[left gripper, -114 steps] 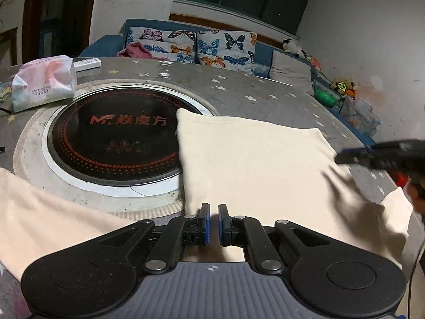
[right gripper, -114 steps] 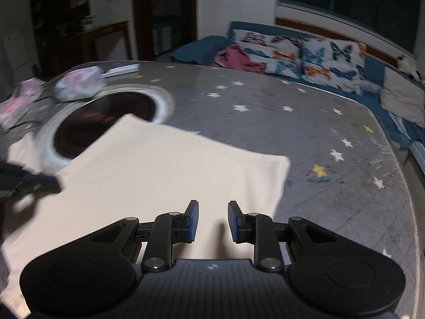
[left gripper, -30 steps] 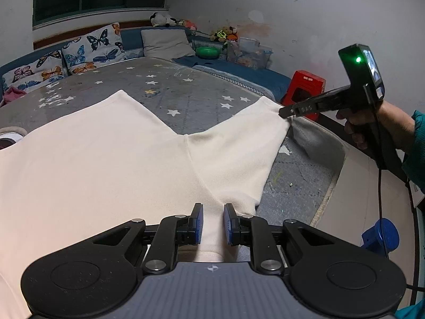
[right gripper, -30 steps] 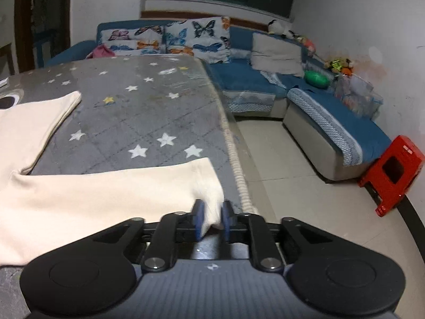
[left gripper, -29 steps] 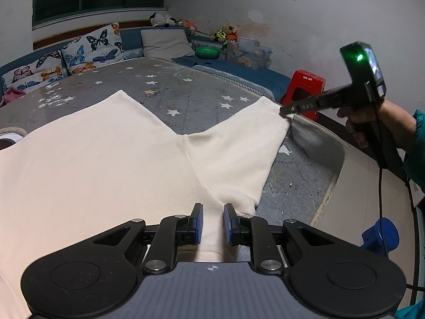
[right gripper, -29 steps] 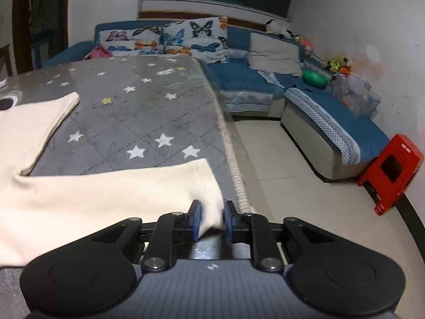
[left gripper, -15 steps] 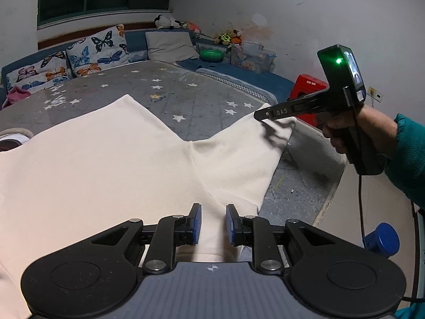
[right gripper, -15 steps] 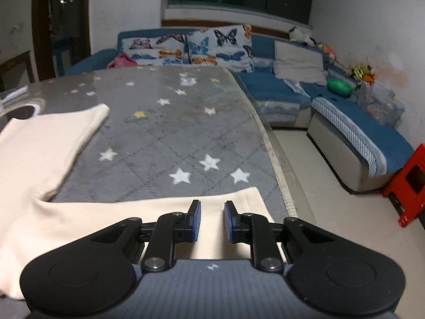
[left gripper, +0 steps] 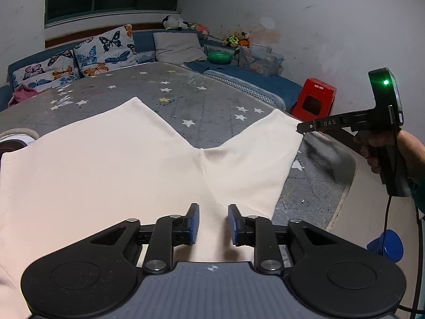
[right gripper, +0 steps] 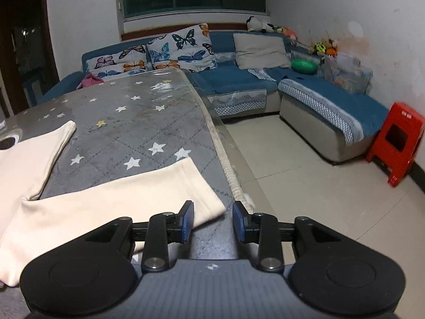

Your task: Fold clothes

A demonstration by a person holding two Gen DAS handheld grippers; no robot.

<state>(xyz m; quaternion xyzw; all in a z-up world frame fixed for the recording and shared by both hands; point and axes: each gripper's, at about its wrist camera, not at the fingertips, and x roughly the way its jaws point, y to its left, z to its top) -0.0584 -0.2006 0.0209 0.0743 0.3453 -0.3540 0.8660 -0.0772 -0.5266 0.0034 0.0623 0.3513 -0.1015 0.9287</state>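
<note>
Your left gripper (left gripper: 212,224) hovers with its blue pads apart over the near hem of the cream garment (left gripper: 111,170), gripping nothing. The garment lies flat on the grey star-patterned desk (left gripper: 212,103), two leg-like panels splitting away from you in a V. Your right gripper (right gripper: 212,222) also has its pads spread, empty, just beside the corner of the right-hand panel (right gripper: 170,188), which ends near the desk's rounded edge. In the left wrist view that gripper's tip sits at the panel's far corner, your right hand (left gripper: 382,148) on its handle. Beyond stand a red stool (right gripper: 398,138) and a blue sofa (right gripper: 239,79) with butterfly cushions (right gripper: 183,47).
</note>
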